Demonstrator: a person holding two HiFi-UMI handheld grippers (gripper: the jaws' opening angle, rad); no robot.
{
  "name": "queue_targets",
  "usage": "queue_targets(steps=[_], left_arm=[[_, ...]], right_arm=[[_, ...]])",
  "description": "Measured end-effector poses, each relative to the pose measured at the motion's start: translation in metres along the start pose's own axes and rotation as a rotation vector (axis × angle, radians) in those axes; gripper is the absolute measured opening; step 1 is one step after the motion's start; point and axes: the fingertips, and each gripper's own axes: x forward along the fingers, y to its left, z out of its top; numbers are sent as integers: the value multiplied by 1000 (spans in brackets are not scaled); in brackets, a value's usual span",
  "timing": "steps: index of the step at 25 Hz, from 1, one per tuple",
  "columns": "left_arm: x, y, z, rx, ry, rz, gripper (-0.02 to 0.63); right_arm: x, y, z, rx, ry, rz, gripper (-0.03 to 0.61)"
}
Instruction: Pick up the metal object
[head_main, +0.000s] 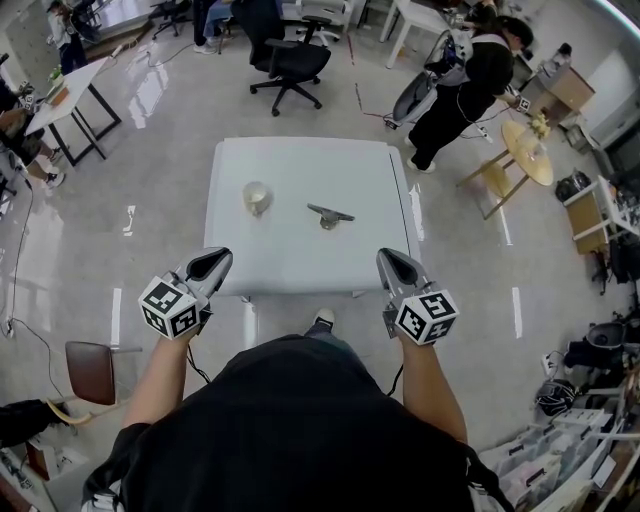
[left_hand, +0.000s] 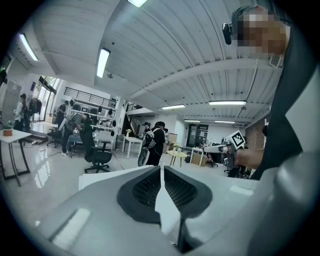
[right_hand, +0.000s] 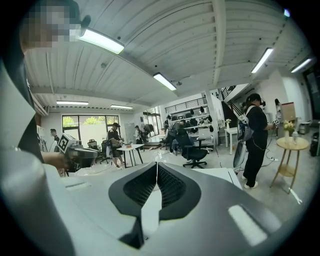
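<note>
A small metal object (head_main: 330, 213) with a flat bar on a round base lies near the middle of the white table (head_main: 300, 260). My left gripper (head_main: 213, 262) hovers at the table's near left edge, jaws shut with nothing between them. At the near right edge my right gripper (head_main: 392, 264) is likewise shut and empty. Both are well short of the metal object. In the left gripper view the gripper (left_hand: 161, 169) points level across the room, and in the right gripper view the gripper (right_hand: 157, 167) does the same; neither view shows the metal object.
A pale cup (head_main: 256, 198) stands on the table's left half. Beyond the table are a black office chair (head_main: 288, 60), a person (head_main: 462, 88) at the far right, and a round wooden side table (head_main: 528, 152). A brown stool (head_main: 92, 370) sits at my left.
</note>
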Motion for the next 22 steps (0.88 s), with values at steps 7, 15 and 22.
queue_targets(steps=[7, 15, 22], left_arm=[[-2, 5, 0, 5, -10, 26, 18], [5, 10, 1, 4, -5, 36, 18], [22, 18, 3, -7, 4, 42, 18]], right_arm=[[7, -4, -3, -7, 0, 17, 35], [22, -10, 0, -14, 9, 40, 34], [37, -25, 1, -8, 23, 47, 35]])
